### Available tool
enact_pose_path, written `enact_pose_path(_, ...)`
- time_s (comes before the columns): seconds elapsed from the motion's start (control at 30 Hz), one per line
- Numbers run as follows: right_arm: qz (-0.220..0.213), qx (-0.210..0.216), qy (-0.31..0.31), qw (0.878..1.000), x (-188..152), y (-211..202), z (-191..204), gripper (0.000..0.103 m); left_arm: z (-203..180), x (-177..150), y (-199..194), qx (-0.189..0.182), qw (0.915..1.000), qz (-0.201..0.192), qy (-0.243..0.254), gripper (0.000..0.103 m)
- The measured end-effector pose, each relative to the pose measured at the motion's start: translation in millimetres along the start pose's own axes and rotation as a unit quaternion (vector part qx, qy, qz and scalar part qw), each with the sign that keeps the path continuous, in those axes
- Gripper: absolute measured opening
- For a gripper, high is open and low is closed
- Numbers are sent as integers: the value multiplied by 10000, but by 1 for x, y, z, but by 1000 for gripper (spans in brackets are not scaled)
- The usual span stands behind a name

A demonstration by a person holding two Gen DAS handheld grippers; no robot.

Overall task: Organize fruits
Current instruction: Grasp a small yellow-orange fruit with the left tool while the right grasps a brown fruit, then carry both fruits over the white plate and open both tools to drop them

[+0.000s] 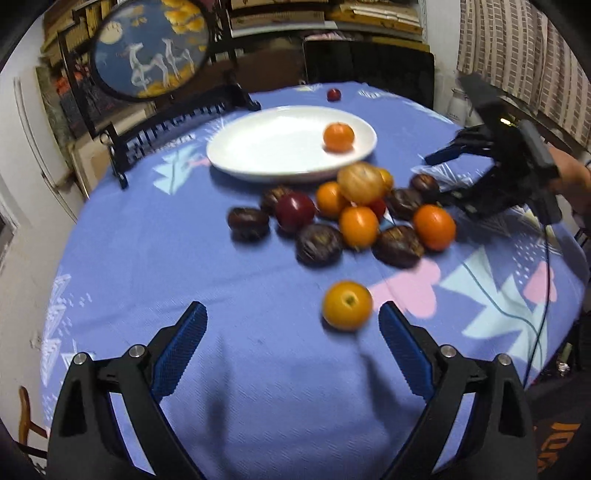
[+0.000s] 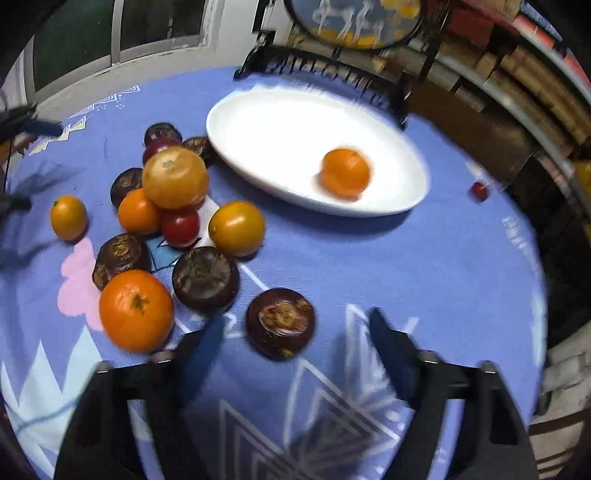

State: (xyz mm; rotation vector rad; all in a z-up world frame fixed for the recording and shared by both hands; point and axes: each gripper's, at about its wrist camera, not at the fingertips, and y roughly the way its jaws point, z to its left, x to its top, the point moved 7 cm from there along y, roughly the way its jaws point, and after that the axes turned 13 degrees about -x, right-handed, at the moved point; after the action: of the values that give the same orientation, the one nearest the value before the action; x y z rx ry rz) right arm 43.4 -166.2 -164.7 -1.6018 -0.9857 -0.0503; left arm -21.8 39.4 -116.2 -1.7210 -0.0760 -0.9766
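Reaching with our left gripper (image 1: 291, 325), fingers spread wide and empty, we find the lone orange (image 1: 347, 305) just ahead, off toward the right finger, while our open right gripper (image 2: 295, 332) faces a dark fruit (image 2: 280, 323).

Right gripper (image 2: 295, 332) wide apart above a dark chestnut (image 2: 280, 323), white plate (image 2: 266, 136) holding one orange (image 2: 345, 171), mixed fruit pile (image 2: 173, 206) left of plate, blue tablecloth (image 2: 424, 277), small red fruit (image 2: 479, 191) far right

A round table in blue patterned cloth (image 1: 258, 369) fronts cluttered shelves (image 1: 369, 18) (window (image 2: 147, 26) nearby).
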Motion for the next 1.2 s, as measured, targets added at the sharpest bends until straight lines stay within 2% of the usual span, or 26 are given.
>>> enact_pose_path(0.03,44,97,70,9999,-2,-1,-2,40,-1,-2,2,4,10000,17,-4,92)
enact_pose_path(0.1,7,-49,65,10000,-6,-8,-5,40,-5,-2,6,-58,10000,21,-29,92)
enact_pose_path(0.23,-95,7,334,9994,-22,-33,-11,40,-16,5,27,-235,9997,66,-30,91)
enact_pose_path(0.3,-140,22,439,9989,-29,-43,-15,40,-21,7,41,-313,9994,175,2,76)
enact_pose_path(0.33,-159,12,500,9986,-32,-47,-16,40,-22,7,49,-401,9988,273,-16,60)
enact_pose_path(0.37,-162,4,531,9985,-34,-50,-16,40,-23,6,56,-489,9980,399,-86,37)
enact_pose_path(0.4,-183,-5,551,9983,-37,-55,-16,40,-22,5,61,-536,9972,502,-136,36)
enact_pose_path(0.5,-246,-4,648,9976,-39,-61,-17,40,-21,7,56,-548,9973,426,-229,35)
enact_pose_path(0.57,-351,26,737,9967,-35,-68,-17,40,-22,12,42,-576,9978,231,-214,35)
enact_pose_path(0.63,-490,-2,796,9956,-25,-77,-19,40,-20,27,21,-422,9990,-60,-119,35)
enact_pose_path(0.77,-1051,-117,873,9906,15,-108,-29,40,-7,82,-19,35,9976,-689,-67,35)
enact_pose_path(0.87,-1477,-251,1087,9827,53,-126,-37,40,5,122,-30,272,9946,-985,-161,36)
enact_pose_path(0.97,-1725,-264,1318,9758,86,-131,-43,40,16,165,-26,382,9916,-1189,-327,36)
enact_pose_path(1.07,-1827,-254,1513,9711,116,-123,-49,40,21,189,-12,414,9906,-1231,-434,36)
enact_pose_path(1.13,-1745,-238,1576,9717,128,-112,-54,40,27,201,5,471,9914,-1131,-469,36)
enact_pose_path(1.2,-1551,-301,1661,9734,137,-90,-61,40,34,207,25,686,9922,-938,-449,36)
